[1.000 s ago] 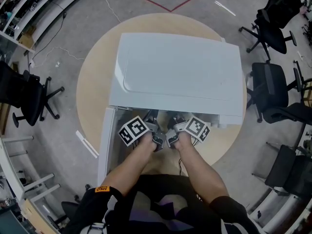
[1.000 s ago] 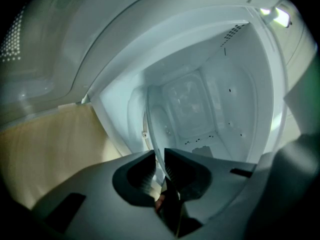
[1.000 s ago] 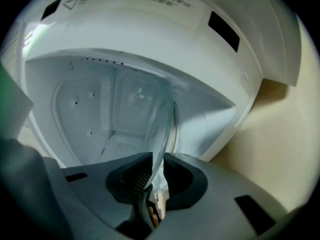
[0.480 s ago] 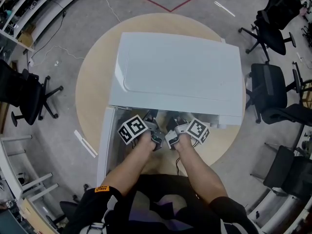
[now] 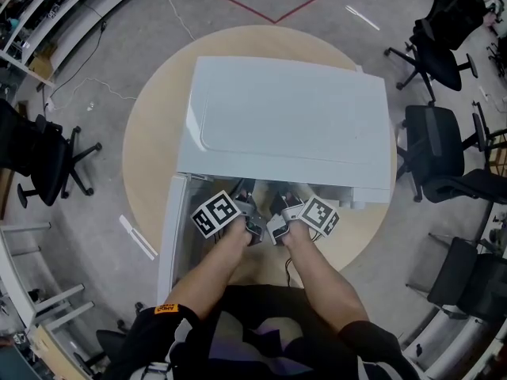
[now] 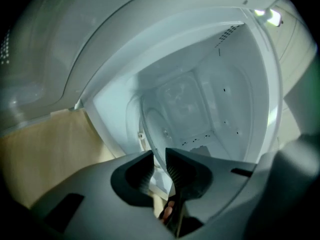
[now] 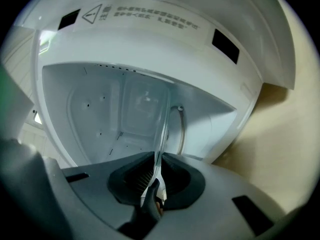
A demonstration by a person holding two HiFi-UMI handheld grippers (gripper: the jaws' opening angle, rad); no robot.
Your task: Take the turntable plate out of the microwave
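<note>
A white microwave [image 5: 289, 121] stands on a round wooden table [image 5: 150, 133] with its door [image 5: 169, 240] swung open to the left. Both grippers reach into the cavity mouth, and their tips are hidden in the head view. The clear glass turntable plate [image 6: 152, 126] sits low in the cavity. My left gripper [image 6: 159, 154] has just been opening; the plate's rim runs between its jaws with a gap on one side. My right gripper [image 7: 158, 156] is shut on the plate's edge [image 7: 163, 126].
The cavity's white walls and ceiling close in around both grippers. A roller ring [image 7: 181, 126] lies under the plate. Black office chairs [image 5: 440, 153] stand right of the table, another [image 5: 40, 153] at the left. The person's arms come in from the table's near edge.
</note>
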